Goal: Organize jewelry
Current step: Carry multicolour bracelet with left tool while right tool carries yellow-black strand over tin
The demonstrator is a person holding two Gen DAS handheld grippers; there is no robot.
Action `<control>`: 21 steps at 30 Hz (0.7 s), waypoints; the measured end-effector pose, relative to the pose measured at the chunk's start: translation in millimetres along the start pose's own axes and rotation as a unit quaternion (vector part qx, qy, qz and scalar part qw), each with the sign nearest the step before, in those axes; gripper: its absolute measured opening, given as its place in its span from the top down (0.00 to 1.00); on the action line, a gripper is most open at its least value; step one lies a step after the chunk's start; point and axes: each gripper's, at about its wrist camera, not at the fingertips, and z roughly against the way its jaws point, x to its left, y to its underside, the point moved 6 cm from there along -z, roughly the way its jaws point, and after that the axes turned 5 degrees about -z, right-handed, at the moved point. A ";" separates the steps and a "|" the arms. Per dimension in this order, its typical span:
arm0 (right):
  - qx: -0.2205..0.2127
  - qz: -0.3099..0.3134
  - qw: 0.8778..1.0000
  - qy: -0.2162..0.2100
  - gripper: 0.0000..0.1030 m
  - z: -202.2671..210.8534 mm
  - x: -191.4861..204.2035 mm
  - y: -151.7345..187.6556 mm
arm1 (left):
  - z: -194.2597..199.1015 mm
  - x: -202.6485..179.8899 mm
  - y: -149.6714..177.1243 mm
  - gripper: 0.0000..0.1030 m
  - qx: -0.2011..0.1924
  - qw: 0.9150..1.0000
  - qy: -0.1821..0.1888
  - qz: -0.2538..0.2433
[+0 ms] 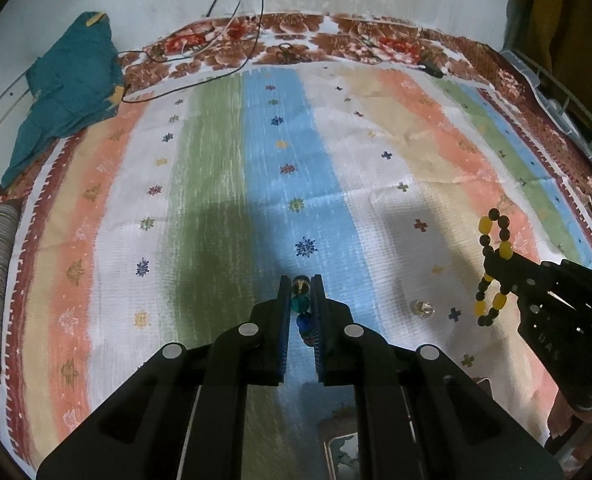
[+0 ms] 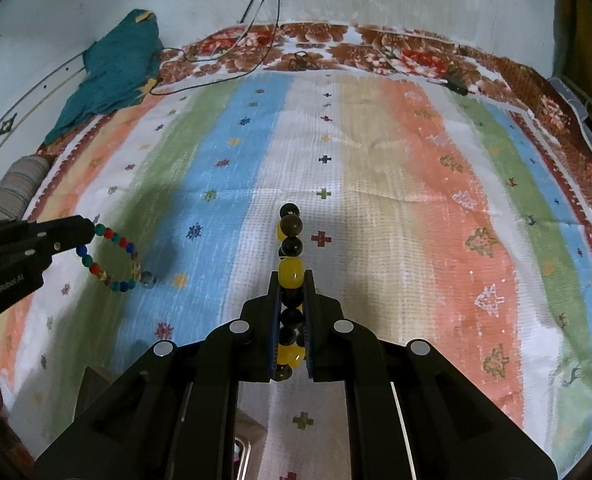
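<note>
I saw my left gripper (image 1: 300, 280) pinching a bracelet of round, glossy multicoloured beads (image 2: 114, 258) above the coarse-woven striped cloth (image 1: 216, 160), and my right gripper (image 2: 292, 280) clamped on a strand of smooth yellow and dark beads (image 2: 290, 240) above that cloth. The right wrist view showed the multicoloured loop whole (the left view caught only a few beads edge-on), while only the left view showed a clear faceted bead (image 1: 421, 308) lying on the cloth.

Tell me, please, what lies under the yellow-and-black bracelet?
Under the yellow-and-black bracelet, shut in the right gripper, only the striped cloth shows; the gripper fingers cover its lower beads.
</note>
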 end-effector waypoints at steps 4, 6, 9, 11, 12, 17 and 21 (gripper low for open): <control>-0.014 0.013 1.000 0.008 0.89 12.0 2.7 -1.2 | 7.0 -6.0 0.6 0.91 -0.004 1.000 0.010 -0.001; -0.021 0.017 1.000 0.008 0.89 18.7 2.9 -2.0 | 10.3 -8.4 1.2 0.91 -0.006 1.000 0.009 -0.004; -0.027 0.017 0.999 0.006 0.89 26.4 2.2 -1.1 | 14.4 -12.0 2.3 0.91 -0.009 1.000 0.007 -0.007; -0.028 0.018 0.999 0.005 0.89 29.4 2.8 0.2 | 18.0 -13.8 2.8 0.91 -0.014 1.000 0.005 -0.009; -0.029 0.018 0.999 0.004 0.89 31.0 3.3 0.9 | 19.8 -14.2 3.6 0.91 -0.016 1.000 0.004 -0.009; -0.032 0.020 0.999 -0.001 0.89 38.1 6.0 4.4 | 34.5 -18.5 6.8 0.91 -0.027 1.000 0.005 -0.011; -0.037 0.023 0.999 -0.005 0.89 45.6 9.0 8.6 | 49.1 -22.0 9.0 0.91 -0.042 0.999 0.009 -0.015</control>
